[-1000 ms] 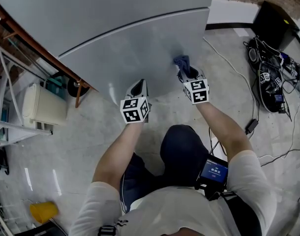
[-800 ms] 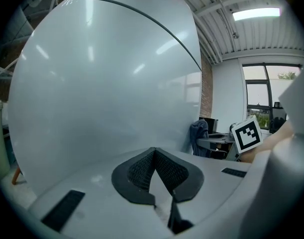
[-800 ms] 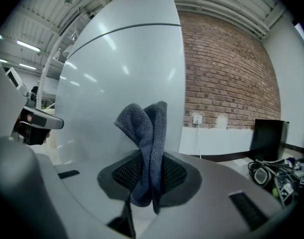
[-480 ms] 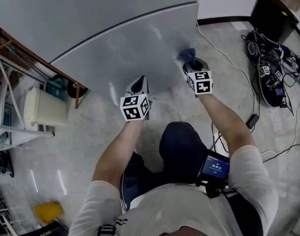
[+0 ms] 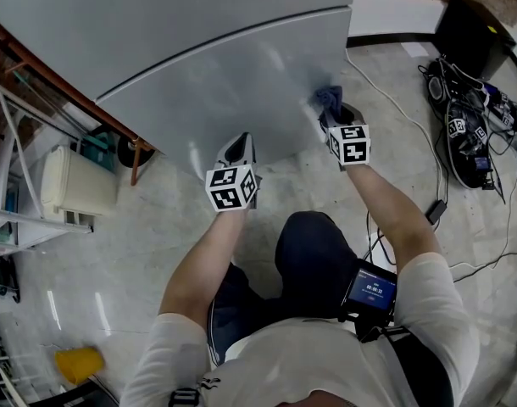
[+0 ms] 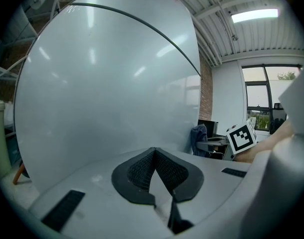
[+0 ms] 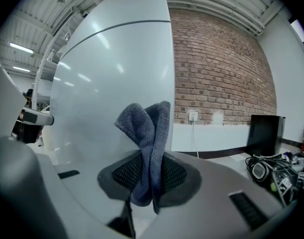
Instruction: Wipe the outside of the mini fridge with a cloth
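The mini fridge (image 5: 199, 66) is a tall pale grey box with a dark seam between its two doors; it fills the upper head view and both gripper views (image 6: 107, 83) (image 7: 117, 73). My right gripper (image 5: 333, 113) is shut on a folded blue-grey cloth (image 5: 329, 98) (image 7: 147, 143), whose tip is at the lower door near the fridge's right edge. My left gripper (image 5: 235, 153) (image 6: 154, 156) is shut with nothing in it, its tips close to the lower door near its bottom.
A brick wall (image 7: 217, 68) with a white skirting stands right of the fridge. Cables, headphones and a black box (image 5: 470, 32) lie on the floor at right. A rack with a white container (image 5: 72, 181) stands at left; a yellow object (image 5: 76, 365) sits lower left.
My right gripper with the cloth has slid rightwards and slightly up across the lower door towards the fridge's right edge. The left gripper has stayed in place.
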